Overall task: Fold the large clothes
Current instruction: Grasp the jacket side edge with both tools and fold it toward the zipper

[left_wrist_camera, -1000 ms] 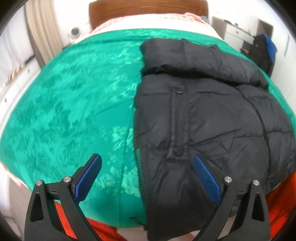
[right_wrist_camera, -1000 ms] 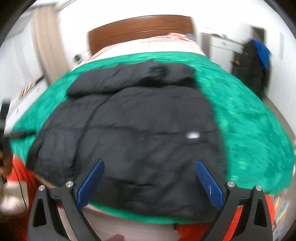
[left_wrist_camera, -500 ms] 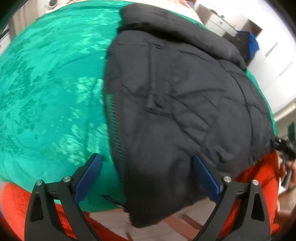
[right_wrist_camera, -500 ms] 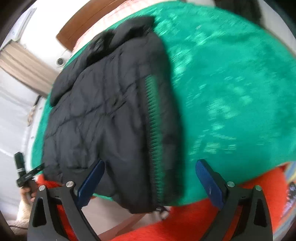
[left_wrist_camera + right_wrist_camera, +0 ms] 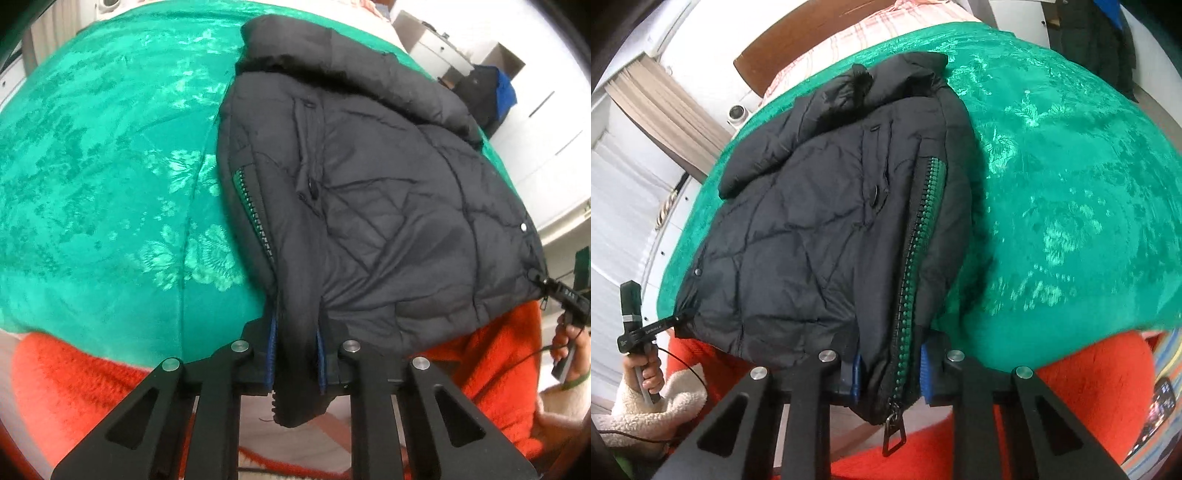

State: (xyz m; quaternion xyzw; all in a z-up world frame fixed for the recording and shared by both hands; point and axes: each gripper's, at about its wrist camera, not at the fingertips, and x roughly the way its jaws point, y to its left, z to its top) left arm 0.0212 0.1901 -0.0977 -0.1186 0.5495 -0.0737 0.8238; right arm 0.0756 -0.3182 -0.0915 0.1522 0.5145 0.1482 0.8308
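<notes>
Both jaws have just closed: the left gripper (image 5: 295, 363) and right gripper (image 5: 890, 369) clamp the black quilted puffer jacket's (image 5: 369, 184) hem at six o'clock on the green floral bedspread (image 5: 110, 166); the slick padding may slip free when lifted.

Both blue pads (image 5: 272, 354) mostly buried in jacket (image 5: 369, 192) hem — phone (image 5: 1161, 402) cut off.

one black puffer jacket (image 5: 388, 206) is lying on one green bedspread (image 5: 103, 155); two grippers, left gripper (image 5: 295, 363) and right gripper (image 5: 890, 373), are showing.
</notes>
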